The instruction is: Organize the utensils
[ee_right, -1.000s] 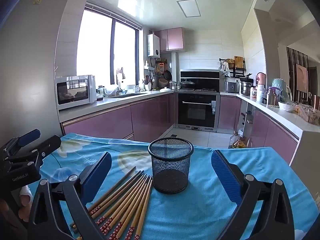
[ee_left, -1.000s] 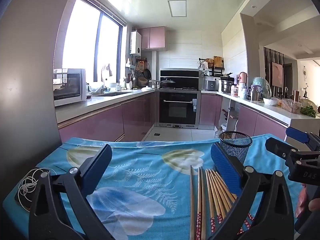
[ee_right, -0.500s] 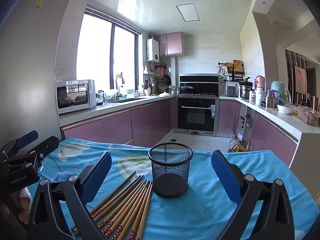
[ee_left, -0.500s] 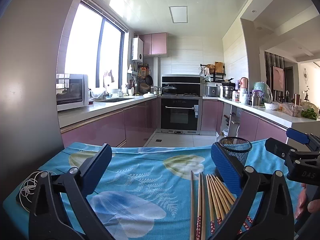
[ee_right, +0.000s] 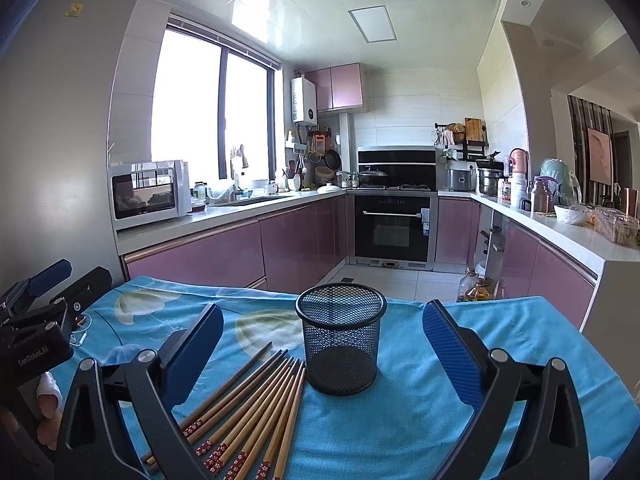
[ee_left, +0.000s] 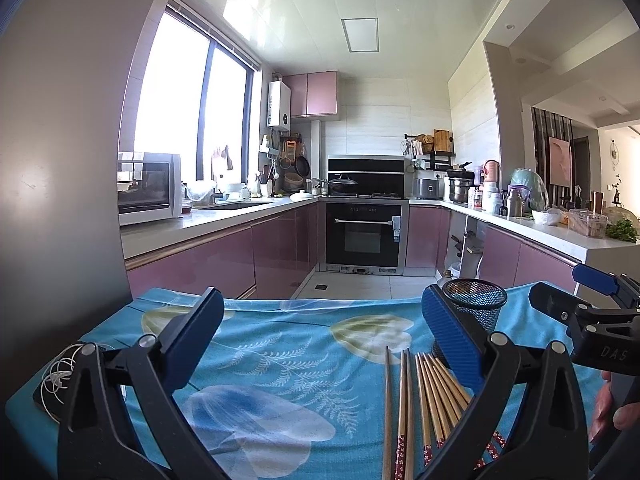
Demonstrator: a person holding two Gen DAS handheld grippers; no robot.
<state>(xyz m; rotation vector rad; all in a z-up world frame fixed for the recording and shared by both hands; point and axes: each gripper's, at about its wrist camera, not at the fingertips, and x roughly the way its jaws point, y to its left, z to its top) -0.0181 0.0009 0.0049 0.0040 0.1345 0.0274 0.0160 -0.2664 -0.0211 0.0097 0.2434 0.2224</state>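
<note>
Both grippers, left [ee_left: 320, 344] and right [ee_right: 320, 344], hover with fingers wide, empty; chopsticks [ee_right: 248, 408] lie fanned beside the upright cup [ee_right: 340, 344], seemingly staged for loading.

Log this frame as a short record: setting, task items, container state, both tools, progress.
setting: kitchen, table with blue floral cloth
chopsticks: loose bundle lying flat on the cloth, left of the cup
mesh cup: black, upright, looks empty
left tool: open, holds nothing, above the cloth
right tool: open, holds nothing, cup ahead between its fingers
progress: no chopstick in the cup yet
</note>
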